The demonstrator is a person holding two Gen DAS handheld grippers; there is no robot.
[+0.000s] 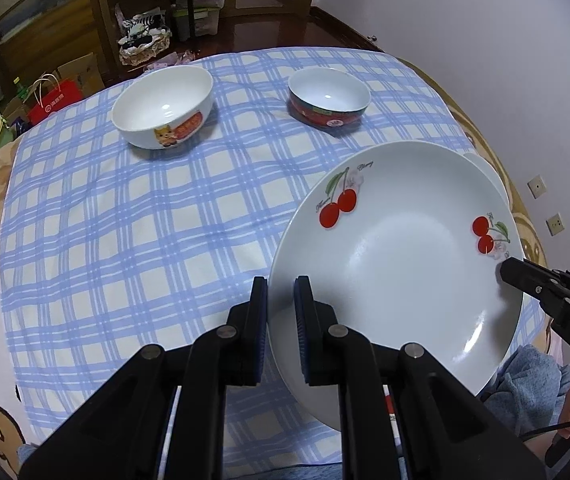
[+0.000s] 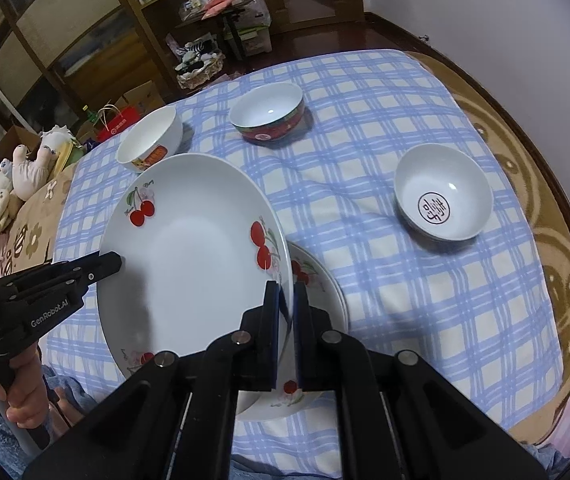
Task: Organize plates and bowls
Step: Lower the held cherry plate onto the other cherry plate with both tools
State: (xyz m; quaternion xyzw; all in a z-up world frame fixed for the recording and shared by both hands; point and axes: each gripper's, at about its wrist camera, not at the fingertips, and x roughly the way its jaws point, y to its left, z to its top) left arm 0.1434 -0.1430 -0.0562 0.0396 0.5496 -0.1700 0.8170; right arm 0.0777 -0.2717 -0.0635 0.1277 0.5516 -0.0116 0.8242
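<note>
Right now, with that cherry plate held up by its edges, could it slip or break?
Probably slippery: the cherry plate looks glazed and glossy, pinched only at opposite rims. Likely stiff and breakable, being ceramic. If dropped, it may strike the second plate below.

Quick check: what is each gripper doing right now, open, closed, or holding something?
Left gripper: closed on the left rim of the cherry plate.
Right gripper: closed on the same plate's right rim.

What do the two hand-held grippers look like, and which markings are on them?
Both are matte black plastic with silver round pivot pins and blue-edged finger pads. The left gripper bears white "GenRobot.AI" lettering; the right gripper shows "DAS" and trails a thin black cable. Each has a pistol-style handle.
</note>
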